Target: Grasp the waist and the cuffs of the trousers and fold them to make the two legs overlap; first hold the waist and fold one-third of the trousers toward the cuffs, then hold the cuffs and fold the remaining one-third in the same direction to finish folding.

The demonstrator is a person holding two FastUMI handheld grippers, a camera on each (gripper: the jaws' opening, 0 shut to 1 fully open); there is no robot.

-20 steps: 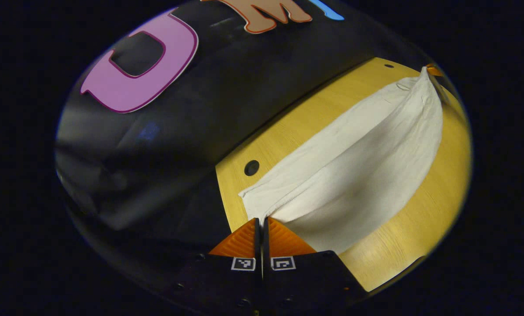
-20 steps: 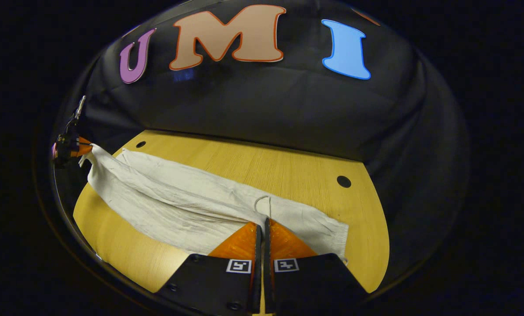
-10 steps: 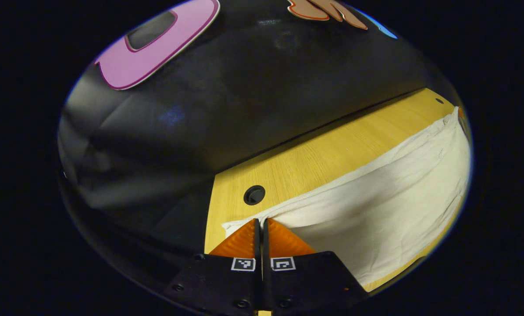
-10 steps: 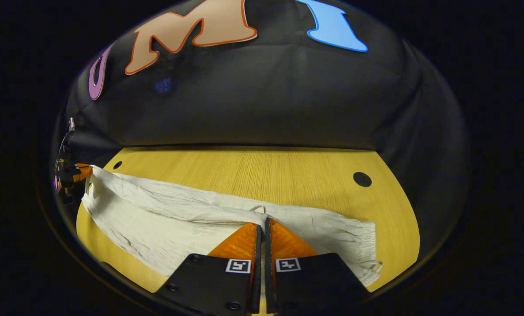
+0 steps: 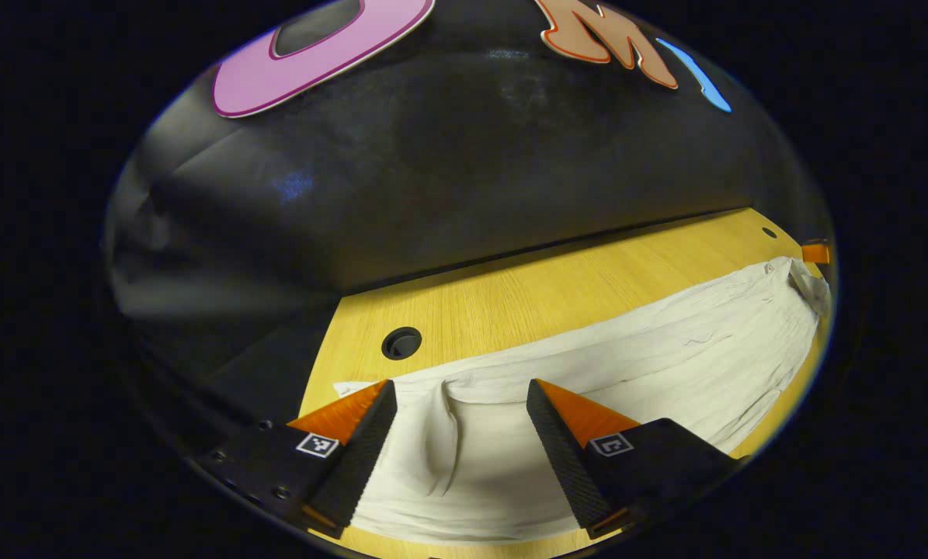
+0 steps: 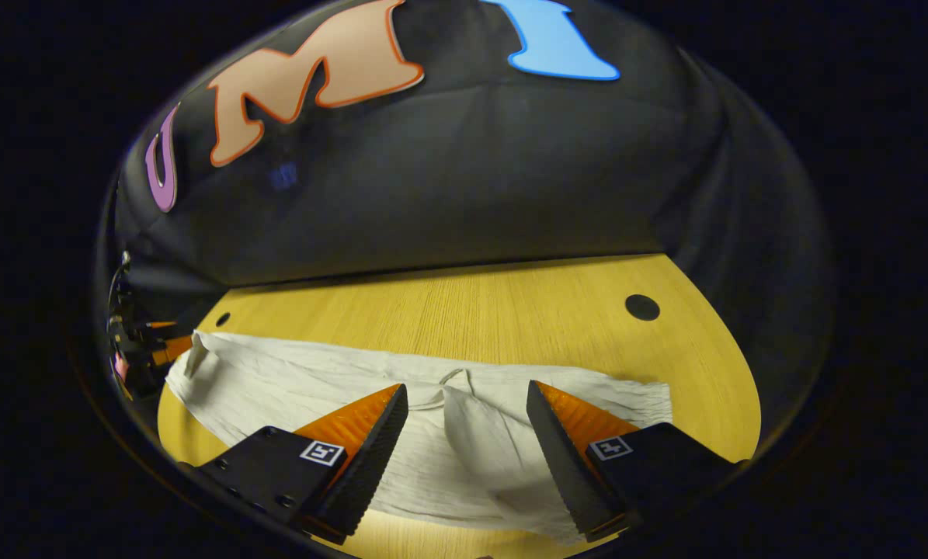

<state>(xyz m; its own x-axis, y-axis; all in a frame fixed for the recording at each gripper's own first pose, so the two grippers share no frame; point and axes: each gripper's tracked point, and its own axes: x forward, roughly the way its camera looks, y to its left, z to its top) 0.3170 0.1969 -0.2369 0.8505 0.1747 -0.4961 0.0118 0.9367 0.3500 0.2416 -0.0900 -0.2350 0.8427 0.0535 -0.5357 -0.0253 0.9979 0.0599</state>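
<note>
White trousers (image 5: 603,380) lie lengthwise on the yellow wooden table (image 5: 510,299), one leg over the other. In the left gripper view, my left gripper (image 5: 460,396) stands open over the cuff end, a ridge of cloth between its fingers but untouched. In the right gripper view, my right gripper (image 6: 467,400) is open above the waist end (image 6: 479,435), where a drawstring loop (image 6: 448,378) shows. The left gripper (image 6: 149,353) sits far off at the left rim beside the cuffs. The right gripper's finger (image 5: 815,252) peeks in at the far right of the left gripper view.
The table carries round black holes: one (image 5: 401,342) near the cuffs, one (image 6: 642,307) beyond the waist, and a small one (image 6: 222,318) at the far left. The black cloth wall (image 6: 464,178) rises directly behind the table's back edge.
Both grippers, shut on the trousers a second ago, lowered the cloth to the table and opened. The trousers now lie flat and released.
</note>
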